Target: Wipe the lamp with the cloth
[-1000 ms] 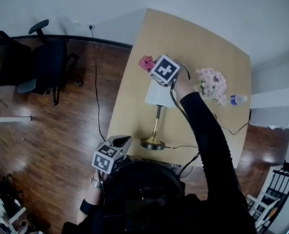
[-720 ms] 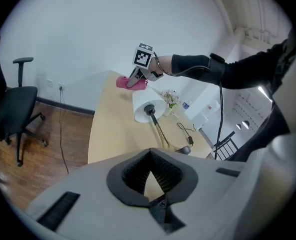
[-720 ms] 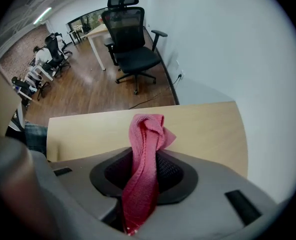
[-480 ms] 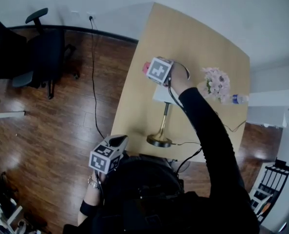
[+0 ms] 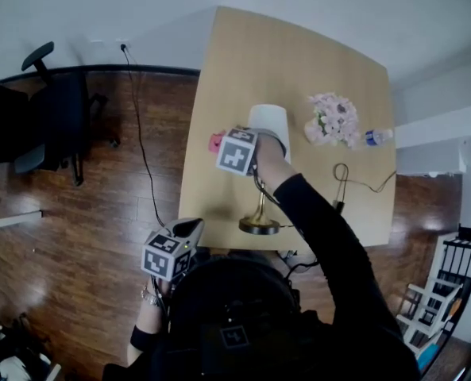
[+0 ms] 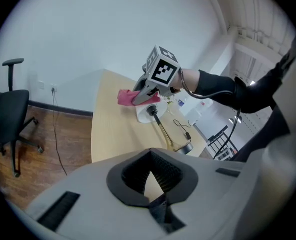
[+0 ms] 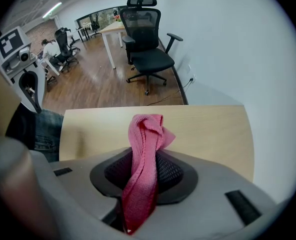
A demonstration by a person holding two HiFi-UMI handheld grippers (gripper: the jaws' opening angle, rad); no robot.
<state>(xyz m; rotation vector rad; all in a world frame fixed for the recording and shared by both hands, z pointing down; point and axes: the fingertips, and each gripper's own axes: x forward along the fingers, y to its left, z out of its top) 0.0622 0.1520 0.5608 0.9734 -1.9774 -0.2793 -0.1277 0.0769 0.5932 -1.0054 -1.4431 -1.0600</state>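
The lamp has a white shade (image 5: pixel 270 124), a brass stem and a round brass base (image 5: pixel 259 227); it stands upright on the light wooden table (image 5: pixel 299 54). My right gripper (image 5: pixel 229 148) hangs by the shade's left side, pointing down and shut on a pink cloth (image 5: pixel 216 141). In the right gripper view the cloth (image 7: pixel 147 134) stands bunched between the jaws of the right gripper (image 7: pixel 143 184). In the left gripper view the cloth (image 6: pixel 125 96) sits just above and left of the shade (image 6: pixel 147 112). My left gripper (image 5: pixel 186 233) is shut and empty by the table's near left corner.
A bunch of pale pink flowers (image 5: pixel 330 119) and a water bottle (image 5: pixel 376 136) lie at the table's right. A black cable with a plug (image 5: pixel 342 182) crosses the table near the lamp. An office chair (image 5: pixel 52 125) and a wall cable (image 5: pixel 140 133) are on the wooden floor.
My right gripper has come nearer and lower with the cloth, from beyond the shade's far left corner to its left side. The left gripper has hardly shifted.
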